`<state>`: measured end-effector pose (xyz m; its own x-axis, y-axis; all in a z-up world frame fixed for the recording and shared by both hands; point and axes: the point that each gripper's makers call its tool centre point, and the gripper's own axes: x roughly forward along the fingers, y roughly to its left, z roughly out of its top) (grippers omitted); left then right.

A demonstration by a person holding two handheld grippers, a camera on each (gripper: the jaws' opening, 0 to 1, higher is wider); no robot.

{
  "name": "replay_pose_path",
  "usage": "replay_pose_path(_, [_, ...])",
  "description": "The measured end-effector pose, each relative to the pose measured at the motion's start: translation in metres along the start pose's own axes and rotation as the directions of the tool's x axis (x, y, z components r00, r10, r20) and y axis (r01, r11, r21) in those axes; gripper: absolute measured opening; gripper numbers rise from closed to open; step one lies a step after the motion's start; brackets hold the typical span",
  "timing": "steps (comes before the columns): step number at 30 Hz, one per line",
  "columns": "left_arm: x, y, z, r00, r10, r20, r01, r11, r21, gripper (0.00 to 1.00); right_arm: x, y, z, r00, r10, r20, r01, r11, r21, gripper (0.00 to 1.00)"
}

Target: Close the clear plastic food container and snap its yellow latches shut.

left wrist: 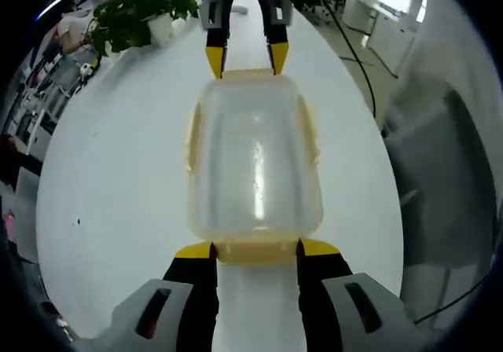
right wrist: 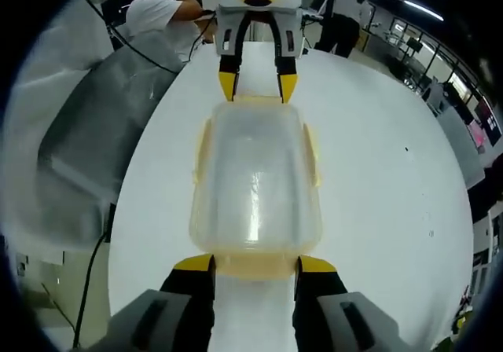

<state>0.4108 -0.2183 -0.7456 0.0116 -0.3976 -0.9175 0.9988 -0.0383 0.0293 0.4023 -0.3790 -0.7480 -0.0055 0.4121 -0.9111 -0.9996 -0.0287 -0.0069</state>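
— Two grippers, one at each short end of the clear container [left wrist: 253, 159], which sits on the white table [left wrist: 118, 179]. Where to press?

— On the yellow end latches. The left gripper [left wrist: 255, 250] has its jaws apart, astride the end latch [left wrist: 255, 251] nearest it; the right gripper [right wrist: 255, 265] stands likewise at the opposite end.

— Fragile?

— Light, thin, slippery plastic, I'd judge — it may skid unless braced from both ends.

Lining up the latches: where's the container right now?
The clear container sits mid-table, endwise between the left gripper and right gripper.
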Motion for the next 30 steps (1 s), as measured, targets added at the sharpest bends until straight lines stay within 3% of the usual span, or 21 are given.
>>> replay_pose_path(14, [0.000,0.000,-0.003,1.000,0.006,0.006,-0.006,1.000,0.014,0.38,0.002,0.002,0.000,1.000,-0.005,-0.027,0.005,1.000,0.005,0.38])
replay_pose_path(20, [-0.003,-0.002,-0.014,1.000,0.011,-0.029,-0.010,0.999,0.044,0.41,-0.002,0.007,-0.003,0.999,0.013,-0.042,-0.012,1.000,0.025,0.43])
replay_pose_path(28, [-0.015,0.001,-0.020,0.999,0.033,0.017,-0.031,0.994,-0.108,0.45,-0.013,0.008,-0.005,1.000,-0.013,-0.025,0.014,0.999,0.053,0.41])
replay_pose_path(30, [-0.019,-0.001,-0.015,0.997,0.021,0.071,-0.003,0.972,-0.237,0.44,-0.018,0.009,-0.001,1.000,-0.025,-0.009,0.025,0.997,0.077,0.39])
